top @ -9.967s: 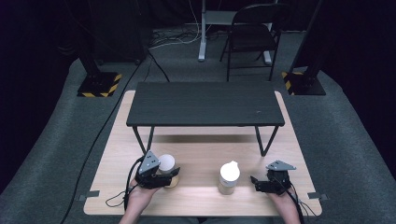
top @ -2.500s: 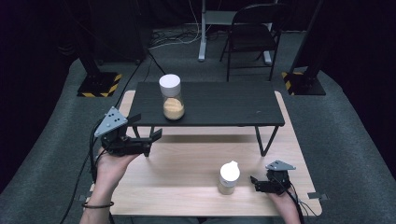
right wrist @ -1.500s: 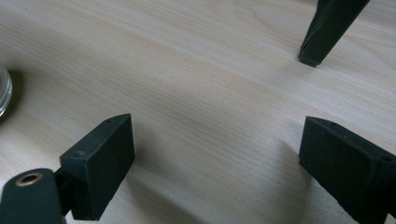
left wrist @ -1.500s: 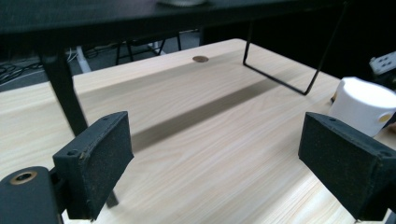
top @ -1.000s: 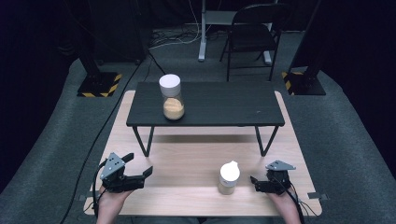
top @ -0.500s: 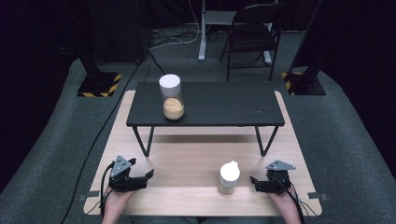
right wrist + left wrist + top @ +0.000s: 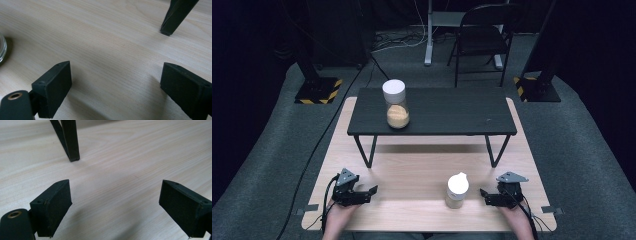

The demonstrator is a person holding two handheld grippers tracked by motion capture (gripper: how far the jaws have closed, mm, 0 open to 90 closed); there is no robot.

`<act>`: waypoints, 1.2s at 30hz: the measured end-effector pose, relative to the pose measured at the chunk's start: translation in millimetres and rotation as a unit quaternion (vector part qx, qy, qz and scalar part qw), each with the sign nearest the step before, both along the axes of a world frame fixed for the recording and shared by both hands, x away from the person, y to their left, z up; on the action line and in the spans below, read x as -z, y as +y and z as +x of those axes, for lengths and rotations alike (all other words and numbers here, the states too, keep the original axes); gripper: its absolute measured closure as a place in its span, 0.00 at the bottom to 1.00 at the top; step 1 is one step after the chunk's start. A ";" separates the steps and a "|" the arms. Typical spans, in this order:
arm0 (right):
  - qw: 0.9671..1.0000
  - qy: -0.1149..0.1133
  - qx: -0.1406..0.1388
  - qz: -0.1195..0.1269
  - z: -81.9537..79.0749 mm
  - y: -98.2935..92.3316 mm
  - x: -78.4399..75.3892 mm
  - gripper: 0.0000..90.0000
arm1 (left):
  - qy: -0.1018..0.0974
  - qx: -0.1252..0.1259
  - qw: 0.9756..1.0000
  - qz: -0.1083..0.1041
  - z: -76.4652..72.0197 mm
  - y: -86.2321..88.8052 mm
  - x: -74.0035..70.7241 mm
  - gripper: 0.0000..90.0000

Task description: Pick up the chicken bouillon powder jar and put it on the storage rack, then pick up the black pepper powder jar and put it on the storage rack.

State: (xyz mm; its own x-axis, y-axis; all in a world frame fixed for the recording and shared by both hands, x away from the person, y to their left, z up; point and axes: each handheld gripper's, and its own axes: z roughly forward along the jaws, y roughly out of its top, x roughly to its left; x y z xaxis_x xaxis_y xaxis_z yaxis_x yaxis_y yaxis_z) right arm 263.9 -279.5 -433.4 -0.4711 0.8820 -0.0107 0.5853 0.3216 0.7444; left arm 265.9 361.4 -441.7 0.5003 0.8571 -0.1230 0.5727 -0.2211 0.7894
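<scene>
Altogether, two jars are seen: one point(image 7: 394, 104) on the black shelf point(image 7: 452, 112), one point(image 7: 456, 190) between two empty, spread claws point(image 7: 366, 193) point(image 7: 487, 196).

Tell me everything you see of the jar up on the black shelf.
The jar is clear, glass by the look, with a white cylindrical lid. Tan granular filling sits in its lower part; the rest looks empty. It stands upright on the left part of the black shelf, touching nothing else, far from both hand-held grippers.
</scene>
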 end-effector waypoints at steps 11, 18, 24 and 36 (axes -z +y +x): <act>1.000 0.000 0.000 0.000 -0.1 0.0 0.0 0.10 | 0.008 0.002 1.000 0.011 4.8 -1.8 2.1 0.12; 1.000 0.000 0.000 0.000 -0.1 0.1 0.0 0.10 | 0.011 -0.003 1.000 0.026 5.9 -6.0 0.7 0.12; 1.000 0.000 0.000 0.000 -0.2 0.2 0.0 0.10 | 0.014 -0.001 0.999 0.040 7.1 -10.4 -1.3 0.11; 1.000 0.000 0.002 0.003 -2.2 -1.2 -0.1 0.12 | 0.009 0.002 0.997 0.074 7.6 -22.4 -3.5 0.10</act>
